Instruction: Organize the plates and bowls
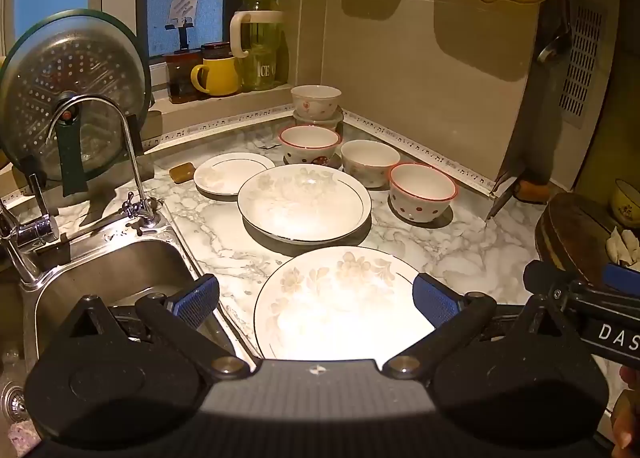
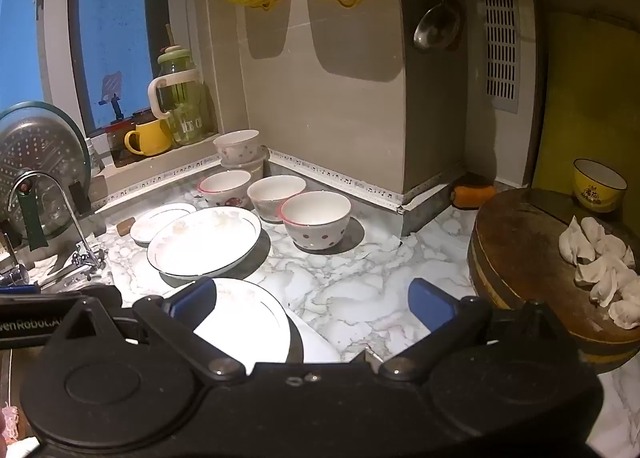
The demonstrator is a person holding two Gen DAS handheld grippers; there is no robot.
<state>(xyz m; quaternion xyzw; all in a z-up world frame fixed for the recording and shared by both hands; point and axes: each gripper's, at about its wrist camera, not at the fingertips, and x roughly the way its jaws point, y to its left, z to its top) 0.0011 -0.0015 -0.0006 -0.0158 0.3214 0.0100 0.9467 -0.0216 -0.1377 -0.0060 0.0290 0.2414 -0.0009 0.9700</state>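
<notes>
Two grippers hang spread wide and empty over a marble counter (image 1: 460, 242) beside a steel sink (image 1: 120, 278). The left gripper (image 1: 316, 300) hovers above the nearest floral plate (image 1: 340, 298), its blue pads (image 1: 196, 298) apart and clear of the rim. Behind that plate sit a deep plate (image 1: 304, 202) and a small plate (image 1: 230, 174), then spotted bowls (image 1: 422, 194), two of them stacked in the corner. The right gripper (image 2: 312, 304), likewise released, hangs over bare counter, the nearest plate's edge by its left finger. A round chopping board (image 2: 528, 258) bearing dumplings (image 2: 600, 266) stands at far right.
</notes>
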